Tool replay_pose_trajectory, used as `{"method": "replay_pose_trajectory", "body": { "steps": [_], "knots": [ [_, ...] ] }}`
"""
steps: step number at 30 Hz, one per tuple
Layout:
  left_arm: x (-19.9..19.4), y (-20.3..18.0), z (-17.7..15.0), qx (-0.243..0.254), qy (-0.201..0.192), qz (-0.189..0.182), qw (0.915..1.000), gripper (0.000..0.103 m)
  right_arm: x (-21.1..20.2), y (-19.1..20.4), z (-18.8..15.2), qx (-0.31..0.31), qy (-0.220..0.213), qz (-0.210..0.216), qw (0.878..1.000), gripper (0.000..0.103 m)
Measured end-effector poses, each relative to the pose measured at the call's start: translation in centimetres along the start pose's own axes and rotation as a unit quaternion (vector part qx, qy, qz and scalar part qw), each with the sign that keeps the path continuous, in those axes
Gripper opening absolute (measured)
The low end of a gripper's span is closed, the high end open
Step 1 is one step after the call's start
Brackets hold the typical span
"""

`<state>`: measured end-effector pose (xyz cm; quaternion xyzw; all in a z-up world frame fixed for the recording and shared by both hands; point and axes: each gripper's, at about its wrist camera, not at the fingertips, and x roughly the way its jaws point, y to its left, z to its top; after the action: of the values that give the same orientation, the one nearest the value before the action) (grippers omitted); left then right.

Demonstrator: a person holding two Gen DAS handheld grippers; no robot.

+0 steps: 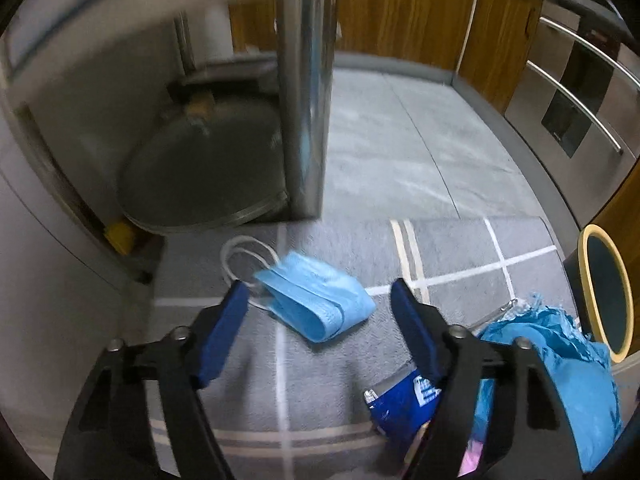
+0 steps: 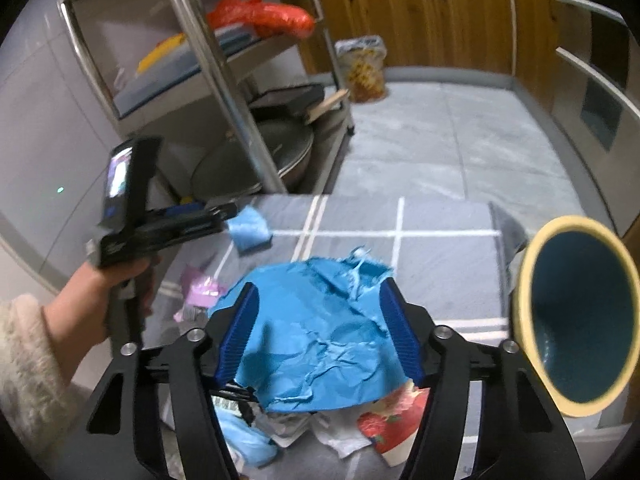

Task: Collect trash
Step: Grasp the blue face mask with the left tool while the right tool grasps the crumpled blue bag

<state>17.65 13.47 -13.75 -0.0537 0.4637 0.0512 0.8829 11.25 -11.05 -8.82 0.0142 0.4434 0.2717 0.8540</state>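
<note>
Looking down along our left tongs point(image 1: 316, 300), we see the blue pads standing apart over a grey rug point(image 1: 328, 360) with pale grid lines. A folded blue face mask point(image 1: 316, 304) lies on the rug in the gap between the pads, its white ear loops trailing toward ten o'clock; the left pad sits by the loops, but neither pad presses the mask. At four o'clock lies a blue wrapper point(image 1: 396, 400), partly hidden behind the right finger. Crumpled blue paper point(image 1: 560, 344) shows at three to four o'clock, and a dark bin point(image 1: 606, 292) with a yellow rim lies tipped at three o'clock, its mouth facing us. A steel rack leg point(image 1: 306, 88) rises at twelve o'clock, with a round grey lid point(image 1: 200, 168) at ten o'clock.

From our right tongs point(image 2: 318, 332), the pads stand apart on either side of the crumpled blue paper point(image 2: 320, 332). The paper fills the gap and its edges reach the pads, but we cannot tell whether they pinch it. Under it, at six o'clock, lie white scraps point(image 2: 340, 440) and a red floral piece point(image 2: 388, 424). A pink wrapper point(image 2: 198, 292) lies at nine o'clock. Our left hand point(image 2: 100, 292), in a fuzzy cream sleeve, holds the other tool at nine to ten o'clock, its tip at the mask point(image 2: 248, 232). The bin point(image 2: 576, 316) lies at three o'clock, just beside the trash pile.
</note>
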Motion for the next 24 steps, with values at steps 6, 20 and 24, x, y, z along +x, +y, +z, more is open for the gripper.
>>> {"method": "replay_pose_trajectory", "body": {
  "steps": [6, 20, 24],
  "knots": [
    [3.7, -0.9, -0.9, 0.011, 0.062, -0.012, 0.9980, 0.034, 2.2, -0.3, -0.4, 0.015, 0.058, 0.041, 0.997, 0.038],
    [-1.3, -1.3, 0.0, 0.036, -0.015, 0.010, 0.9992, 0.010, -0.3, 0.6, 0.1, -0.001, 0.017, 0.052, 0.998, 0.001],
    [-5.2, -1.9, 0.6, 0.034, -0.050, -0.001, 0.9982, 0.010, -1.5, 0.3, 0.8, -0.008, -0.001, 0.043, 0.999, 0.001]
  ]
}}
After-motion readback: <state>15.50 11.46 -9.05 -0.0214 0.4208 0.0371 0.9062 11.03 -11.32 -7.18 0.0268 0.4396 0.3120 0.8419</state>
